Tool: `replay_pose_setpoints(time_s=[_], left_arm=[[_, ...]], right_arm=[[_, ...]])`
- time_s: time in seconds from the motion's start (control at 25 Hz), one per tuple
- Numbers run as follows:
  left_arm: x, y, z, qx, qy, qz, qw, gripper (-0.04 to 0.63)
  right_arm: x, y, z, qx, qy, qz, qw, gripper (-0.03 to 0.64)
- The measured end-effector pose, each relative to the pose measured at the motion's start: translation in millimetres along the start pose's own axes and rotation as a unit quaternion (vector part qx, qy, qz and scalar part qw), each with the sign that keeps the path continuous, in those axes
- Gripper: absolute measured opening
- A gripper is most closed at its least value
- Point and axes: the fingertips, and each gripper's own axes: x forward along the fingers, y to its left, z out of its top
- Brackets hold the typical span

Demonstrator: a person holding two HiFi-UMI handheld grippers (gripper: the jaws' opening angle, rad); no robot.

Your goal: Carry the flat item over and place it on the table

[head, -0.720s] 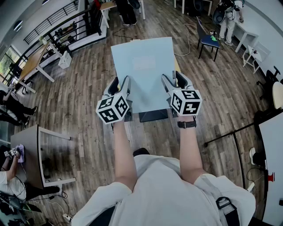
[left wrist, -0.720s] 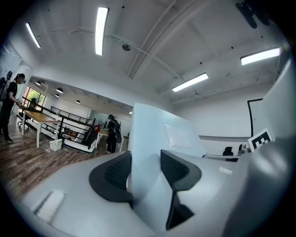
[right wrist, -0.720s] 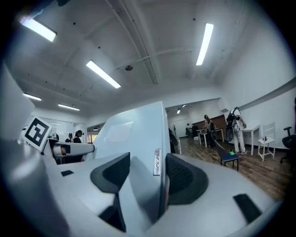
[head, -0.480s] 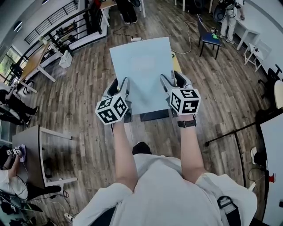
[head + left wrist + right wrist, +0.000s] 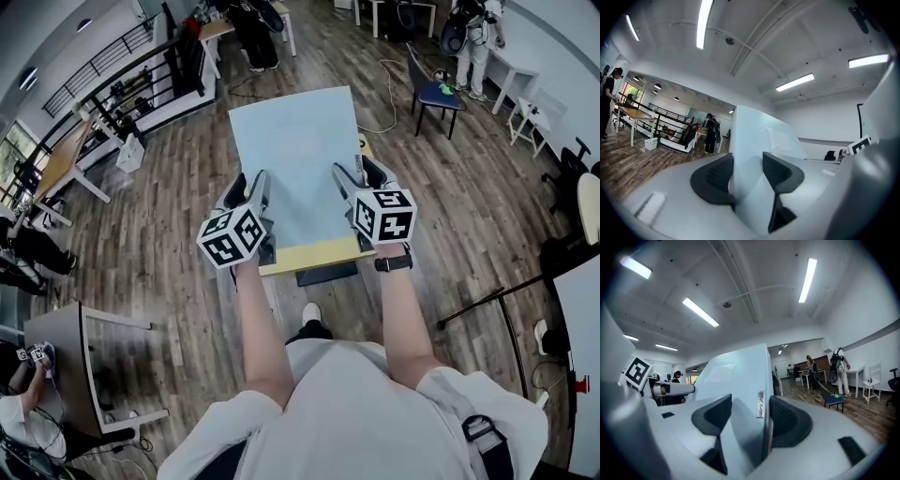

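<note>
A light blue flat board (image 5: 295, 159) is held out in front of me over the wooden floor, its far end raised. My left gripper (image 5: 251, 199) is shut on its left edge and my right gripper (image 5: 354, 186) on its right edge. In the left gripper view the board (image 5: 754, 136) stands on edge between the dark pads (image 5: 717, 176) of the left gripper (image 5: 746, 165). The right gripper view shows the same board (image 5: 736, 380) clamped in the right gripper (image 5: 751, 414). A yellow table top (image 5: 311, 254) shows just under the board's near edge.
A black chair with a blue seat (image 5: 437, 92) stands at the far right, near a person with a backpack (image 5: 474, 36). Desks (image 5: 64, 161) and a black railing (image 5: 141, 82) line the left. A grey desk (image 5: 67, 330) sits at the lower left.
I have walked forward with the board held in both grippers. The yellow table top has come into view under the board's near edge.
</note>
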Motion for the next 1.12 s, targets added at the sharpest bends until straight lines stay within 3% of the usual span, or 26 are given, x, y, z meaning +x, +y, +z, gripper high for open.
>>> replay_pose_setpoints(time_s=[0.2,0.8,1.12], left_arm=[[45,20,19,-0.008,-0.013,-0.016,0.9998,0.207],[154,129,42,-0.018,-0.009,-0.040,0.9990,0.207],[189,177,22,-0.033,-0.003,-0.057,0.9978,0.195]], right_arm=[[44,-11,19,-0.012,-0.009,-0.014,1.000,0.259],[190,-9,16,-0.002,-0.017,-0.035,0.999,0.259],[237,-8,-25,0.031,0.002,-0.040,0.999,0.259]])
